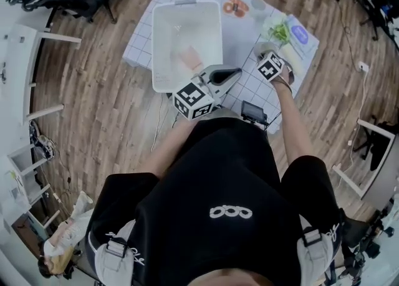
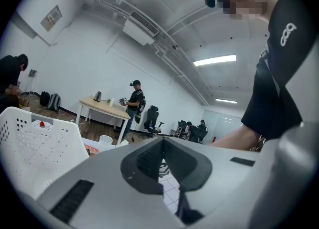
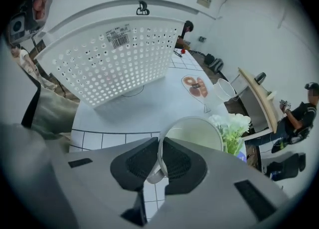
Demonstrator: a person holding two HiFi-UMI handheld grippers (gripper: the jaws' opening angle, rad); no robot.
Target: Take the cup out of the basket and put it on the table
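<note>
White cup wall, thin and hard, sat pinched between the two pads of our right gripper (image 3: 160, 154), which was clamped on the rim. A small white loop showed just under the pads, and we thought it might be the handle. The cup (image 3: 197, 132) was out of the basket (image 3: 114, 58) and over the table (image 3: 124, 115), just beside some flowers (image 3: 234, 125). We could not tell if its bottom touched the table. It looked light, stiff and smooth, so it could slip or tip — and it might break if dropped. The rim by the loop seemed a good place to hold it. Our left gripper (image 2: 162, 148) had its jaws together with nothing in them — it pointed out at the room.
</note>
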